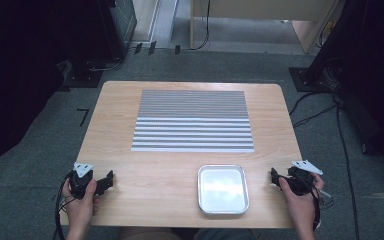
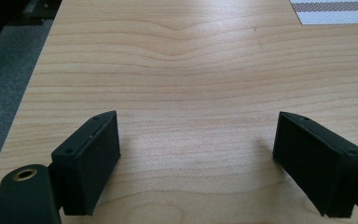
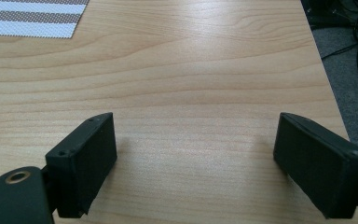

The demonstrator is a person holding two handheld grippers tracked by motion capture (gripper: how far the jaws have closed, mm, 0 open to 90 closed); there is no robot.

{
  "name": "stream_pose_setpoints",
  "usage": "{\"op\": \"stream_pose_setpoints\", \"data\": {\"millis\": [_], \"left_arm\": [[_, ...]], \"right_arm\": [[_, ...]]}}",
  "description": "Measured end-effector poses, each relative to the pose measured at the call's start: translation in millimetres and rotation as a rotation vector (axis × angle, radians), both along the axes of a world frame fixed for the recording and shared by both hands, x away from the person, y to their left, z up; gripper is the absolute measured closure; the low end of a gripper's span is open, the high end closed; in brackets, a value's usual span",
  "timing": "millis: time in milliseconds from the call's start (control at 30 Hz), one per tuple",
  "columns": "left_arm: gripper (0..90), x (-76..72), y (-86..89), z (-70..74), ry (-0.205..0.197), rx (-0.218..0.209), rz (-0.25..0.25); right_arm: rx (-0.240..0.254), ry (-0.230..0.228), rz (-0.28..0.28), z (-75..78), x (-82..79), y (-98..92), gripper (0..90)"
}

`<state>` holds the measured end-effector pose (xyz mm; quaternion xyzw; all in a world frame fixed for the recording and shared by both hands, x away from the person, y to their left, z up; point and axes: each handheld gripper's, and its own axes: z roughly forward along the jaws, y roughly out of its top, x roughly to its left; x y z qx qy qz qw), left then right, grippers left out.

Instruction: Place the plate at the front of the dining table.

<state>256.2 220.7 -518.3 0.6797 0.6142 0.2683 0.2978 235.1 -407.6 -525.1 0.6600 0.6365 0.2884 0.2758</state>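
Left gripper [image 2: 196, 154] and right gripper [image 3: 193, 156] wide open, empty (bare wood between), high view adds metal tray [image 1: 223, 170].

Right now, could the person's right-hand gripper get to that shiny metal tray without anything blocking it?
Probably yes. The right gripper rests open and empty near the table's right edge, and bare wooden table lies between it and the tray. The tray sits empty at the near edge.

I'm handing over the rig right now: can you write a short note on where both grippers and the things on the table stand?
Left gripper: open, empty, low at the near left edge of the wooden table.
Right gripper: open, empty, at the near right edge.
Shallow square metal tray: near edge, right of centre, nothing in it.
Grey-and-white striped mat: flat, mid-table.
Done: nothing visible. Left: everything; neither gripper touches tray or mat.
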Motion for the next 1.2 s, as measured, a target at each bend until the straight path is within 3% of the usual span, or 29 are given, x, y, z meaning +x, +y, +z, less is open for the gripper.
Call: {"op": "stream_pose_setpoints", "data": {"millis": [267,433,567,767,867,1200], "left_arm": [[13.1,0.6,-1.2,1.2,0.013,0.002,0.008],[13.1,0.2,-4.6,3.6,0.018,-0.043,0.033],[13.1,-1.0,-12.5,7.1,0.001,-0.026,0.025],[13.2,-5.5,-28.6,14.2,-0.027,-0.028,-0.019],[13.2,-8.2,-42.3,17.9,-0.032,-0.037,-0.064],[13.2,-12.9,-64.1,25.0,-0.052,-0.070,-0.120]], "right_arm": [[0.002,-0.004,-0.014,0.4,-1.1,-0.2,15.2],[-0.009,-0.008,-0.023,0.9,-3.1,1.2,15.3],[-0.006,-0.026,-0.010,4.5,-5.6,6.3,15.3],[0.010,-0.048,-0.004,12.5,-10.0,10.6,15.6],[0.017,-0.059,-0.003,16.1,-11.8,12.7,15.7],[0.044,-0.083,0.026,25.0,-16.5,23.7,15.8]]}}
